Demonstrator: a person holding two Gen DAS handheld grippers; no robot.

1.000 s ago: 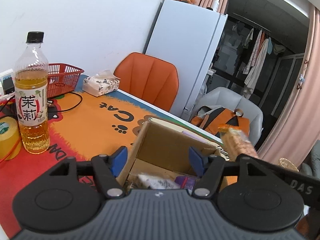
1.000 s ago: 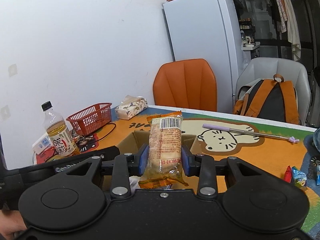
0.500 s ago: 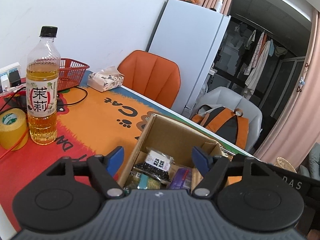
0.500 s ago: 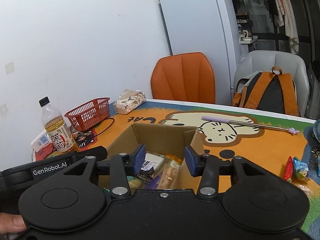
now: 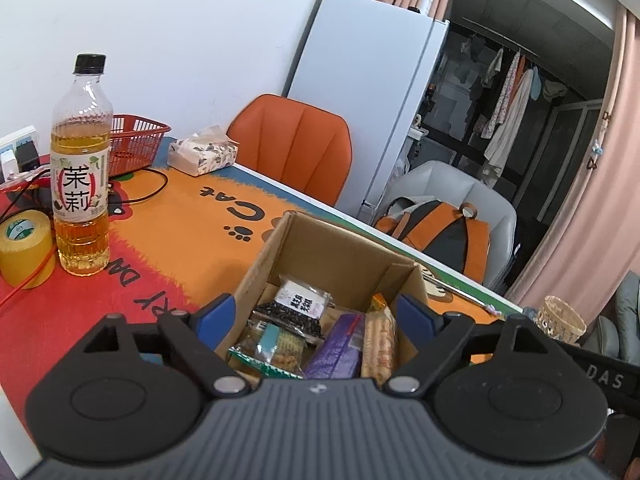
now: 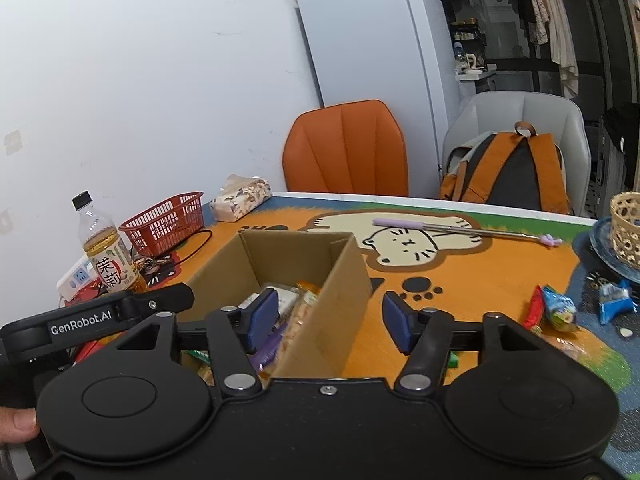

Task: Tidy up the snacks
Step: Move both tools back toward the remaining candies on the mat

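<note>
Right wrist view: right gripper (image 6: 328, 320) opening, empty, astride the box (image 6: 344, 276) wall. Left gripper (image 5: 318, 316) opening, empty. Next: fetch the packets (image 6: 558, 312) lying far right.

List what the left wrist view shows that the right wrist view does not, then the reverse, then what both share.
Only the left wrist view: the yellow tape roll beside the tea bottle, and the dark seed packet inside the cardboard box.

Only the right wrist view: loose snacks on the mat at right, the purple-handled stick and a thumb at the lower left edge.

Both: box, bottle, red basket, tissue pack, orange chair, backpack. Both tongs, left and right, are opening with nothing held.
</note>
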